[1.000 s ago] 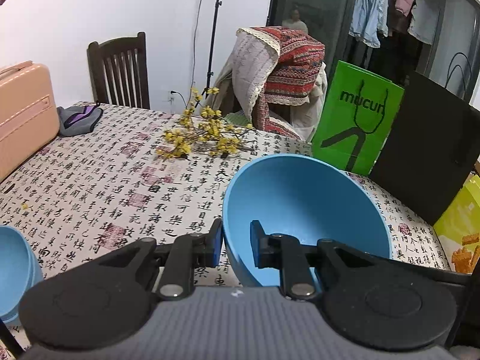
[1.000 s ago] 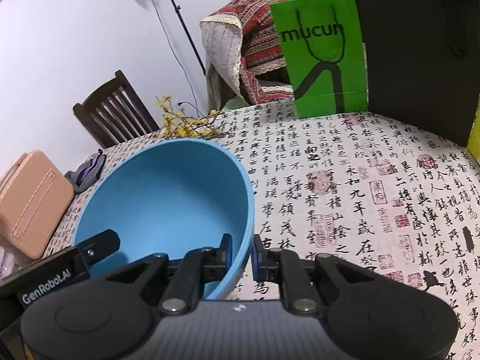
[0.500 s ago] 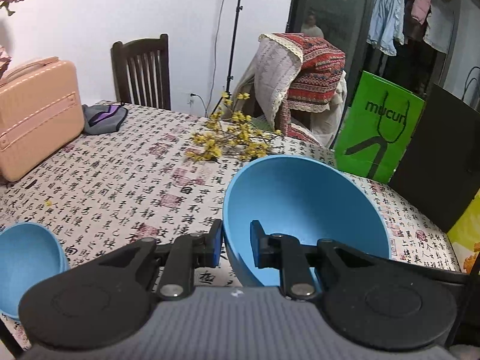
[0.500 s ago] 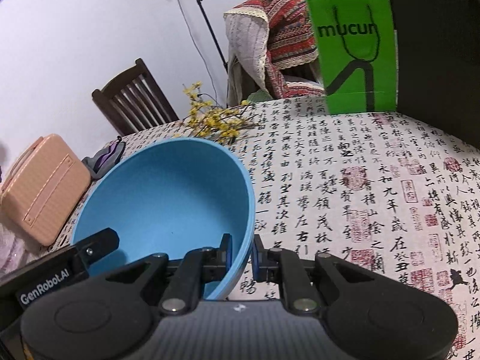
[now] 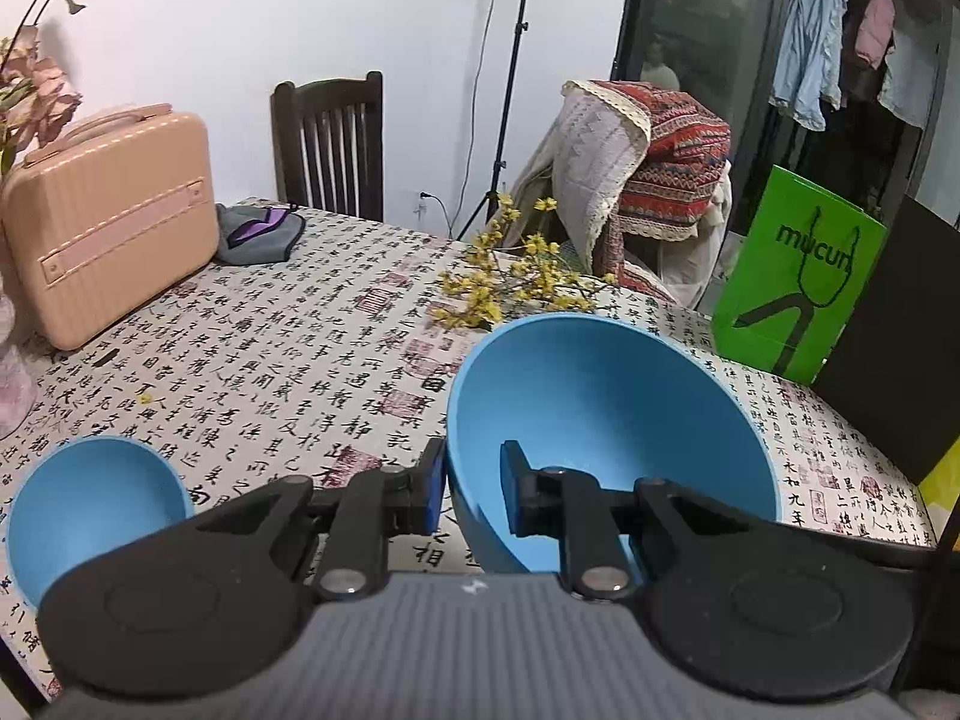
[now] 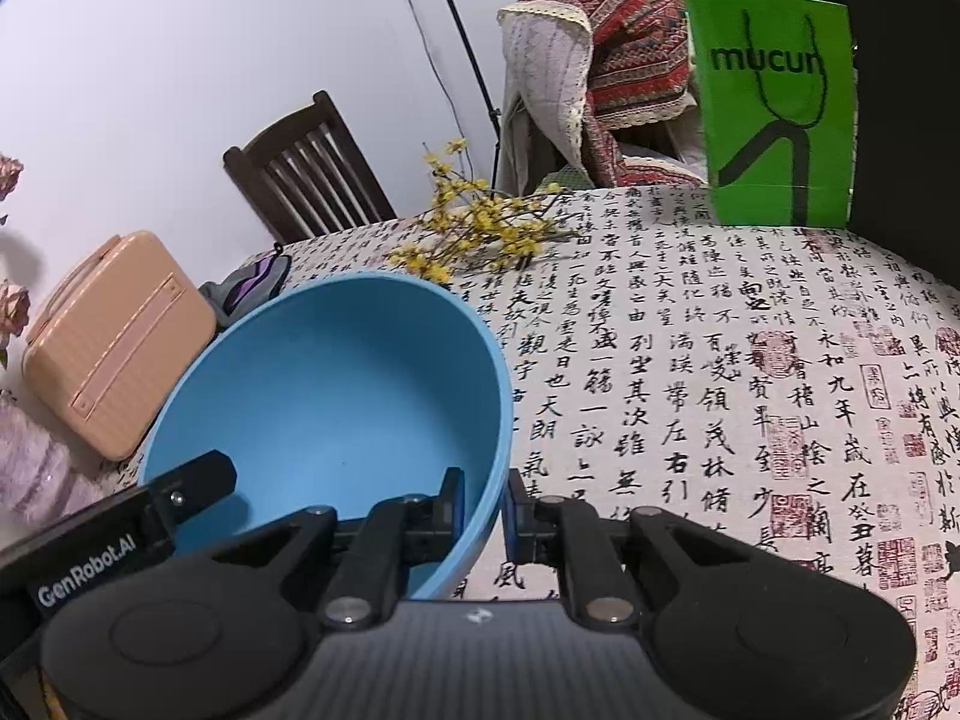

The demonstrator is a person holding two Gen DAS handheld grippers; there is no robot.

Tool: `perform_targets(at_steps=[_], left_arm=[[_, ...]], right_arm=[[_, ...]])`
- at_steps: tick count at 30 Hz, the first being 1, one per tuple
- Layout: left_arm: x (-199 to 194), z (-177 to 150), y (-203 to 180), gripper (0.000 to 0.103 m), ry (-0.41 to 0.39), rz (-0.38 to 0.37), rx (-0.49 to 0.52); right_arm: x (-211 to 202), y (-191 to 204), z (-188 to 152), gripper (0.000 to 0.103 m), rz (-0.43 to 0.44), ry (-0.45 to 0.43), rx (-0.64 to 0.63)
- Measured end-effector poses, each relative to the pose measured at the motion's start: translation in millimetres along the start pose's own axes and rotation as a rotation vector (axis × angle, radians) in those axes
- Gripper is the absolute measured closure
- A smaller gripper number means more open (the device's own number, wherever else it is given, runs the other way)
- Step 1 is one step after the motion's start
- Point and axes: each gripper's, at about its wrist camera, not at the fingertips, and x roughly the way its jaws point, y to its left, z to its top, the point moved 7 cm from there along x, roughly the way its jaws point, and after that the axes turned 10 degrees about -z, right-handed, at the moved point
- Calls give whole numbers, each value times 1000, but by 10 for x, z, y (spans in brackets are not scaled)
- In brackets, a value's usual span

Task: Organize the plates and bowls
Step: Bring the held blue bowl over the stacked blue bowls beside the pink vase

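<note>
A large blue bowl (image 5: 612, 420) hangs tilted above the table (image 5: 270, 360), gripped from both sides. My left gripper (image 5: 473, 483) is shut on its left rim, one pad outside the wall and one inside. My right gripper (image 6: 483, 504) is shut on the opposite rim of the same bowl (image 6: 336, 396). In the right wrist view the left gripper's finger (image 6: 186, 483) shows at the bowl's far side. A smaller blue bowl (image 5: 90, 504) sits on the table at the lower left of the left wrist view, partly hidden by the gripper body.
A peach suitcase (image 5: 114, 222) and a grey pouch (image 5: 258, 234) lie at the table's far left. Yellow flower sprigs (image 5: 516, 288) lie beyond the bowl. A green bag (image 5: 798, 276) and a black bag (image 5: 894, 336) stand at the right. A wooden chair (image 5: 330, 144) stands behind.
Both grippers have carried the large bowl leftward over the table. The small blue bowl and the suitcase have come further into the left wrist view. Both grips are unchanged.
</note>
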Motion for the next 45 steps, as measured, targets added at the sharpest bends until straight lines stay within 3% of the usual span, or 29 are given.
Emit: perform_targets(at_steps=[45], left_arm=[[-441, 131, 967, 84, -60, 110, -75]], right_arm=[[-1, 1126, -97, 90, 95, 20, -123]])
